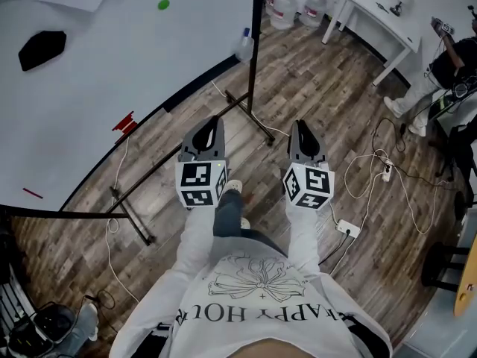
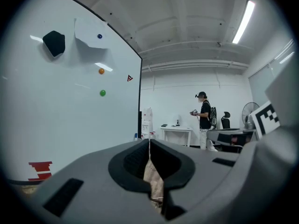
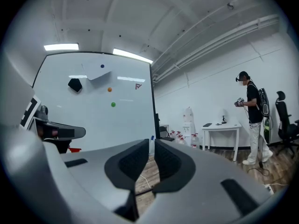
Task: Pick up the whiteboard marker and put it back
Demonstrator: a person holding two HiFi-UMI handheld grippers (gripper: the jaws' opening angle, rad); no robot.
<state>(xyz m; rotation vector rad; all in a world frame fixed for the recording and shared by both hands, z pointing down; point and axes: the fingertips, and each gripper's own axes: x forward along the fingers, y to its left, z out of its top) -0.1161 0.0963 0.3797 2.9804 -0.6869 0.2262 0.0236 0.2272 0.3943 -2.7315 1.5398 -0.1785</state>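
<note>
The whiteboard [image 1: 112, 73] stands at the left on a black stand. A small red object [image 1: 124, 123] sits low on the board, seen as a red stack [image 2: 41, 169] in the left gripper view; I cannot tell whether it is the marker. A thin red stroke or pen [image 1: 32, 193] lies lower on the board. My left gripper [image 1: 211, 125] [image 2: 149, 143] and right gripper [image 1: 302, 129] [image 3: 151, 143] are held side by side over the floor, right of the board. Both point roughly level, jaws together, nothing between them.
A black eraser [image 1: 41, 48], a green magnet [image 1: 163, 4] and a paper sheet are on the board. The stand's legs [image 1: 257, 125] reach across the wood floor. Cables and a power strip [image 1: 346, 228] lie at right. Water bottles [image 1: 294, 6], a white table [image 1: 373, 13] and a person [image 1: 447, 62] are further off.
</note>
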